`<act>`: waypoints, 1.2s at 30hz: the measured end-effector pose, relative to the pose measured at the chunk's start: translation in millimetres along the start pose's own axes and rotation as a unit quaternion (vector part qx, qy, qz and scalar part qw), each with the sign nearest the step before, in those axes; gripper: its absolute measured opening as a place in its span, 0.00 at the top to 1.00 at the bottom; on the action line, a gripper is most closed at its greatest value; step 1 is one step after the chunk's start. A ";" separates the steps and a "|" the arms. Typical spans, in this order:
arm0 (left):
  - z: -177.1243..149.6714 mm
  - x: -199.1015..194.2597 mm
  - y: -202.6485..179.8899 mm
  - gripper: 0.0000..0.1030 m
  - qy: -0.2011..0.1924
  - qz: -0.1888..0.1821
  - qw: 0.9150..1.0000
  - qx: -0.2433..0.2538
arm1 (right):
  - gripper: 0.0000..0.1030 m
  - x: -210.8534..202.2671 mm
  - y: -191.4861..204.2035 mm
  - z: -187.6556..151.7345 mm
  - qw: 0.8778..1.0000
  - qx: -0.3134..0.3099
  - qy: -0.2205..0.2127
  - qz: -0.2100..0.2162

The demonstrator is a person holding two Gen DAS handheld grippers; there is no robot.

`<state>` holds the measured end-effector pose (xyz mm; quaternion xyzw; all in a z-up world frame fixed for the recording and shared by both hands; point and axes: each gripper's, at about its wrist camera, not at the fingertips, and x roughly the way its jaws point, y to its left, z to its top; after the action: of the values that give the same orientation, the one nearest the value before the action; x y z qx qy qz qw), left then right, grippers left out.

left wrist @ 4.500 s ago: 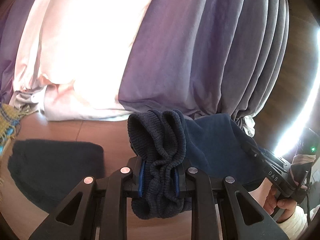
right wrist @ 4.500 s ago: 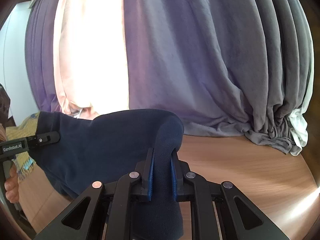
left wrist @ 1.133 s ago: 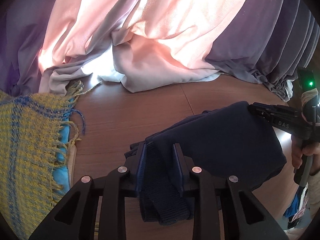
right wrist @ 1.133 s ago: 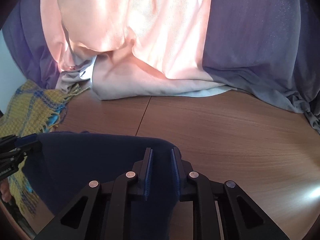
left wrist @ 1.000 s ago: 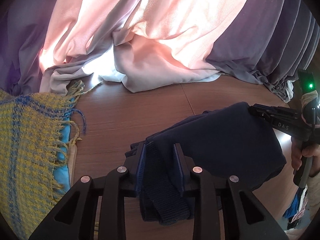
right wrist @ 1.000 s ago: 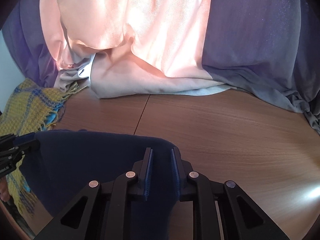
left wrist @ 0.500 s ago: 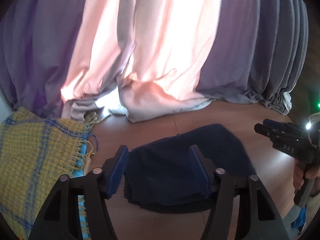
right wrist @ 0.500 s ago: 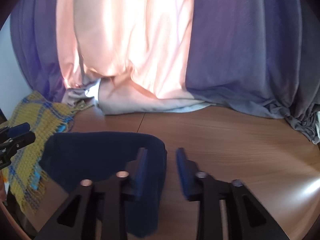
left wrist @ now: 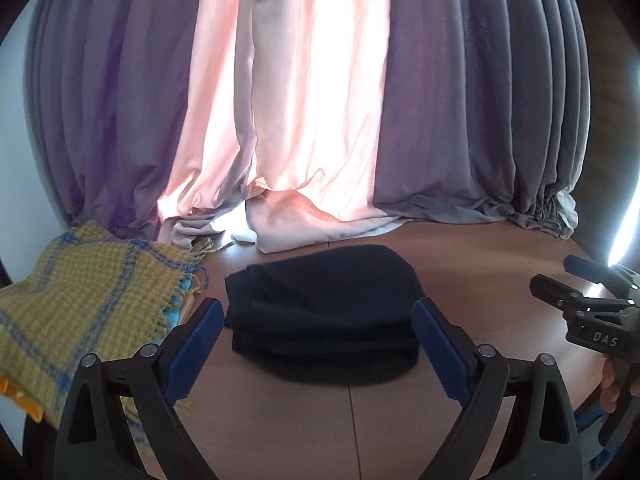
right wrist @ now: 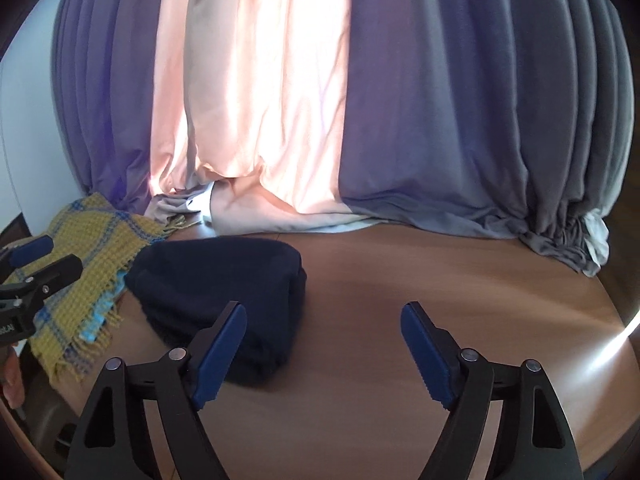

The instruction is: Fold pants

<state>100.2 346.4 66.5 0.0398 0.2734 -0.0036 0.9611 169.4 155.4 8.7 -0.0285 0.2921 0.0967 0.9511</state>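
jaws of both grippers just spread wide, holding nothing; folded pants (left wrist: 324, 312) lie free, their near edge partly hidden.

Folded navy pants (left wrist: 324, 300)
A compact, layered bundle lying flat just ahead of the left gripper (left wrist: 316, 344), beyond its fingertips.

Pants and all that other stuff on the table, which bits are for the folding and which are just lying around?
For the job:
- pants, folded on the table
- left gripper, open, empty
- right gripper, open, empty

Just lying about:
- yellow blanket beside the pants
- curtains behind
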 end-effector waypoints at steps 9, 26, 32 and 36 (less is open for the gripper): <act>-36.1 -67.2 -37.2 0.00 -0.011 0.009 1.000 0.011 | 0.20 -68.7 -17.8 -40.9 1.000 0.008 -0.007 0.007; -79.0 -138.0 -70.0 0.00 -0.016 0.000 1.000 0.005 | 0.20 -155.0 -25.4 -95.9 1.000 0.007 -0.026 0.015; -81.8 -145.7 -74.6 0.00 -0.020 -0.003 1.000 0.009 | 0.20 -168.9 -25.1 -105.1 0.999 0.006 -0.030 0.011; -81.5 -148.1 -76.4 0.00 -0.022 -0.010 1.000 0.013 | 0.20 -174.6 -25.9 -108.9 0.999 0.008 -0.032 0.010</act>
<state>-70.7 274.4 69.6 0.0493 0.2523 -0.0172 0.9662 -26.8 88.7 16.5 -0.0147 0.2630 0.1043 0.9590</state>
